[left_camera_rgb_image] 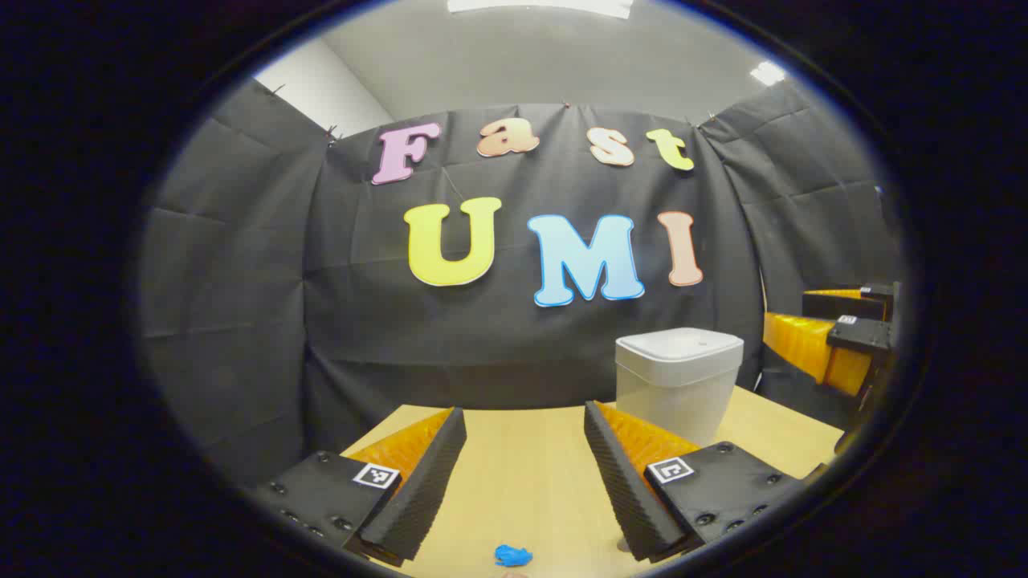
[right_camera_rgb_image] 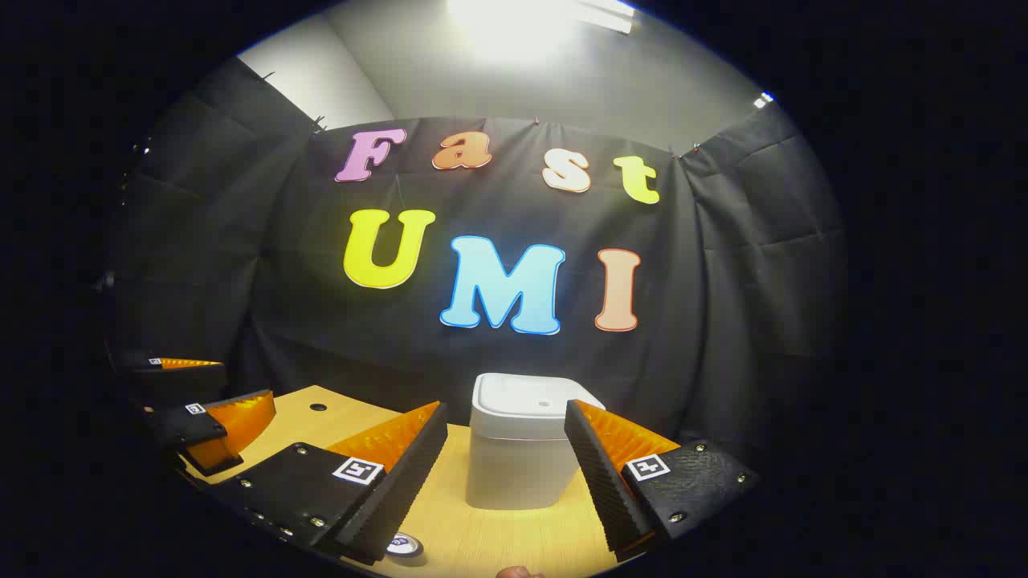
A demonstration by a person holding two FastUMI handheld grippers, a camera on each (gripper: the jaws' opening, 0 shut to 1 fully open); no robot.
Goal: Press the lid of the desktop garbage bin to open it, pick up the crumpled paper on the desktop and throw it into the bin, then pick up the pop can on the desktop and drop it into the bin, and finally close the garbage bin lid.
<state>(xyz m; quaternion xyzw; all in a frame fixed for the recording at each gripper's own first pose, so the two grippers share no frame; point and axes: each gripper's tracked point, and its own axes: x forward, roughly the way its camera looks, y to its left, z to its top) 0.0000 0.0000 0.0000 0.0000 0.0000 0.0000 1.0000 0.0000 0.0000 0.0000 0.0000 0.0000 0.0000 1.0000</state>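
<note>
In the left gripper view we hold our left gripper (left_camera_rgb_image: 522,482) above the wooden tabletop (left_camera_rgb_image: 530,474) with its fingers spread wide and nothing between them. The white bin (left_camera_rgb_image: 679,385) stands ahead and to the right of it, near the back of the tabletop, with its lid (left_camera_rgb_image: 681,343) down flat. A small blue scrap of crumpled paper (left_camera_rgb_image: 512,555) lies on the tabletop low in that view, between the two fingers and nearer to us than their tips. Our right gripper (left_camera_rgb_image: 835,329) shows at the far right edge, raised beside and beyond the bin, apart from it. In the right gripper view our right gripper (right_camera_rgb_image: 506,474) is also wide apart and holds nothing; the bin sits straight ahead, framed between its fingers, lid closed. A round can top (right_camera_rgb_image: 404,546) peeks out at the bottom, just beside the inner edge of the left-hand finger. The left gripper appears at the far left of that view, over the tabletop's edge, well apart from the bin.
</note>
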